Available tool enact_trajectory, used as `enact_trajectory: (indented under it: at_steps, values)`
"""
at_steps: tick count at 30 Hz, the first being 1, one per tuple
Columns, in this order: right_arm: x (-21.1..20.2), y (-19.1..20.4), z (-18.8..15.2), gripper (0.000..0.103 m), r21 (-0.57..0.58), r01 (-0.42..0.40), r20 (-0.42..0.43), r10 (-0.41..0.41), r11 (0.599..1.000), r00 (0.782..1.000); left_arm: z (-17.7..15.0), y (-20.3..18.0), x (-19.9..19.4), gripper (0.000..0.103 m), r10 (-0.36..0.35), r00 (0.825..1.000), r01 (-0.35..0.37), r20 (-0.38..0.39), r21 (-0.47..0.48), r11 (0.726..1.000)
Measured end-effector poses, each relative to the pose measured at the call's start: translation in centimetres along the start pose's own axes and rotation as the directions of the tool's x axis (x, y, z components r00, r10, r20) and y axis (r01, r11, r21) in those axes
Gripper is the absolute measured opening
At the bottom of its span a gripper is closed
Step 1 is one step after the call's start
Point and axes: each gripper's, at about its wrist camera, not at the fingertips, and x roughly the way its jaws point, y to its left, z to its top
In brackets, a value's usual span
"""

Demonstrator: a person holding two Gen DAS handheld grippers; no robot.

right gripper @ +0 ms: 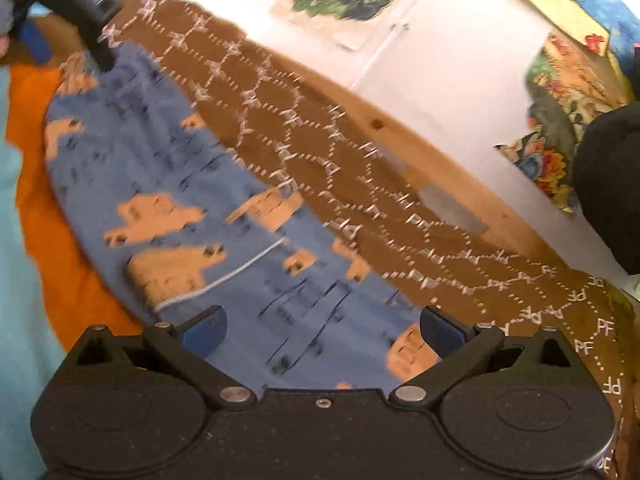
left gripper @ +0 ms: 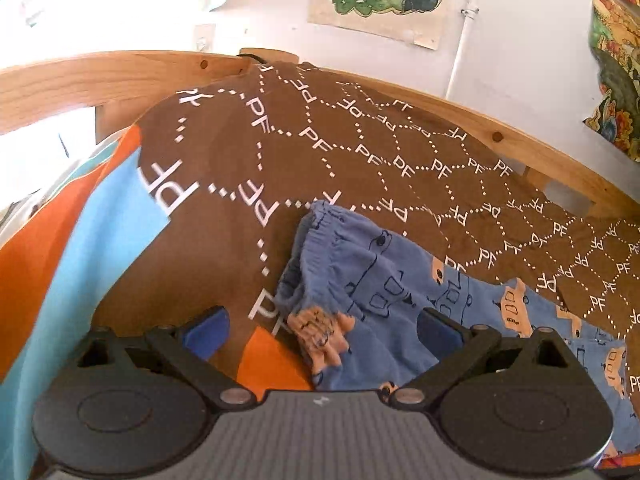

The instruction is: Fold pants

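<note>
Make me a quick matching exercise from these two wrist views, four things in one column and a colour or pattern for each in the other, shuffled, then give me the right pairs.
Things:
1. pants
2. blanket
3. bed frame
4. left gripper pads

Descriptions:
A. light wood
B. brown with white PF letters and dotted hexagons
C. blue with tan vehicle prints
D. dark blue, spread apart

Pairs: 1-C, 2-B, 3-A, 4-D
</note>
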Motion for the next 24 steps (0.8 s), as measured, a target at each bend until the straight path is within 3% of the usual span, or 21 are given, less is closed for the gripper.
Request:
enact_trajectory:
  at_steps: [5, 11, 17, 24]
  values:
    - [0.1, -0.2, -0.1, 0.102, 0.021, -0.005, 0.000, 0.005, 1.000, 1.000, 0.0, 0.3, 0.8, 0.103, -0.047, 0.999, 0.046, 0.014, 0.042, 0.998]
    - [0.5, -0.4, -0.2, 0.102, 0.038, -0.015, -0.019, 0.016, 0.999, 1.000, -1.1, -1.7, 0.7, 0.102, 0.020, 1.000, -0.018, -0.012, 0.163, 0.986]
    - [-0.4, -0.5, 0.1, 0.102, 0.044, 0.008, 0.053, -0.010, 0.999, 0.999, -0.4, -0.4, 0.8, 0.101, -0.013, 1.000, 0.012, 0.021, 0.027, 1.000]
    - [0.1, -0.4, -0.1, 0.102, 0.038, -0.019, 0.033, 0.018, 0.999, 0.999, -0.5, -1.2, 1.2, 0.089, 0.045, 0.998, -0.047, 0.034, 0.084, 0.995]
